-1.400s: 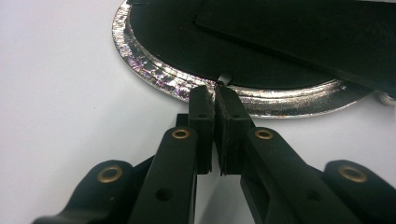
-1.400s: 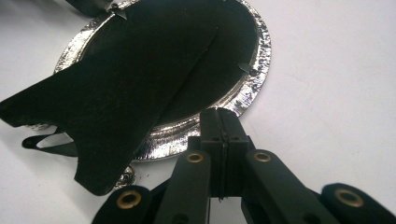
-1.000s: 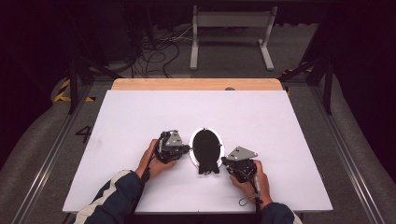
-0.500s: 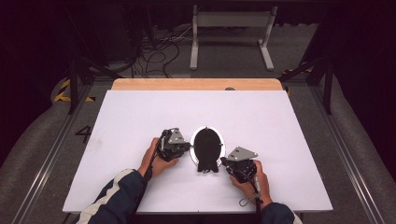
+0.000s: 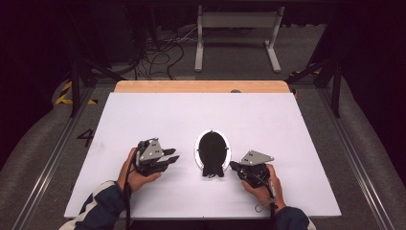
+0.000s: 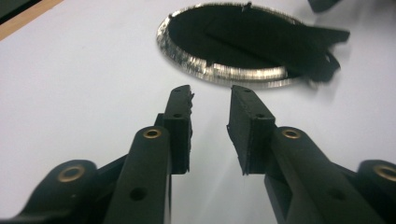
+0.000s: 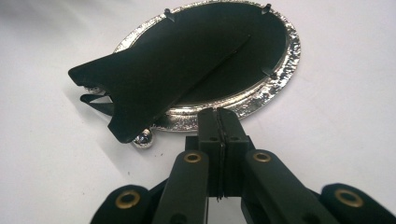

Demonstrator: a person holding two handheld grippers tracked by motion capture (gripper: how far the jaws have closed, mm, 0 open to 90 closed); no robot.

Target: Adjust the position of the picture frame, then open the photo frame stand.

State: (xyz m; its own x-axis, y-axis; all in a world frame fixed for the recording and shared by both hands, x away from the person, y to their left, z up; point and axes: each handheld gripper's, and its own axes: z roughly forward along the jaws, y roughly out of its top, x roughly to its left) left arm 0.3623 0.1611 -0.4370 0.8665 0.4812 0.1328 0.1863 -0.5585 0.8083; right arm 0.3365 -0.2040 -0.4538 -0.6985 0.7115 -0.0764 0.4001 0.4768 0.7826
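Note:
An oval silver picture frame lies face down mid-table, its black back up and its black easel leg sticking out past the near rim. My left gripper hovers a short way left of the frame. Its jaws have just been opening, and this gripper now stands open with nothing between the pads. My right gripper is at the frame's near right edge. It is shut, pads pressed together, tips right at the silver rim.
The white tabletop ends in a wooden strip at the far side. Beyond it the dark floor has cables and a metal stand. A small silver ball foot sits at the frame's near rim.
My left gripper has drawn back to the left, away from the frame, and its jaws have parted. The right gripper and the frame have kept still.

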